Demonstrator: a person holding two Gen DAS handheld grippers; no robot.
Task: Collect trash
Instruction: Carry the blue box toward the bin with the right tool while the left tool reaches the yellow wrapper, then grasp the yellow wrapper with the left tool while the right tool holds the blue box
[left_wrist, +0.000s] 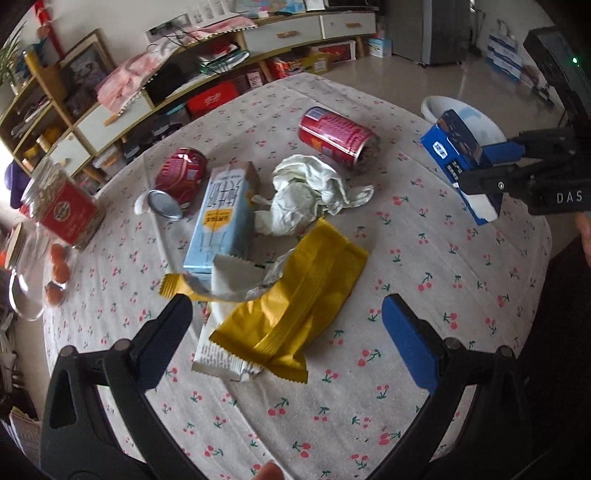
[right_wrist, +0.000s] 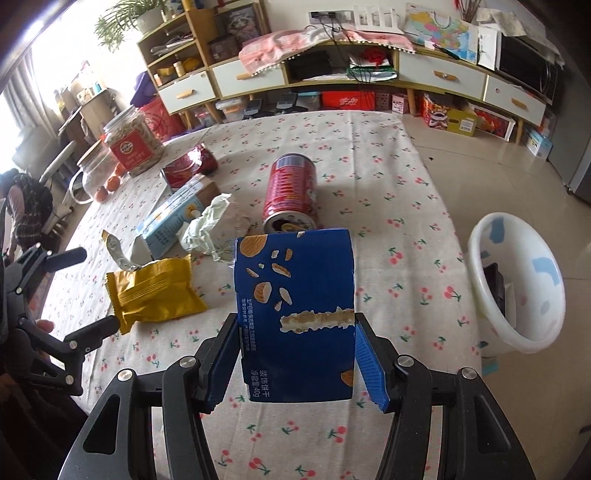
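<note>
Bare cherry-print tablecloth (right_wrist: 399, 258) lies open between the toppled red tin can (right_wrist: 290, 192) and the white plastic bin (right_wrist: 517, 284), while crumpled pale paper (left_wrist: 310, 192) and a yellow foil wrapper (left_wrist: 295, 306) crowd the middle.

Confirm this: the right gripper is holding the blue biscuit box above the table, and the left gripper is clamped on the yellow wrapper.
Not quite. The left gripper is open, its jaws spread either side of the yellow wrapper, as the left wrist view shows. The right gripper does hold the blue biscuit box above the table.
</note>
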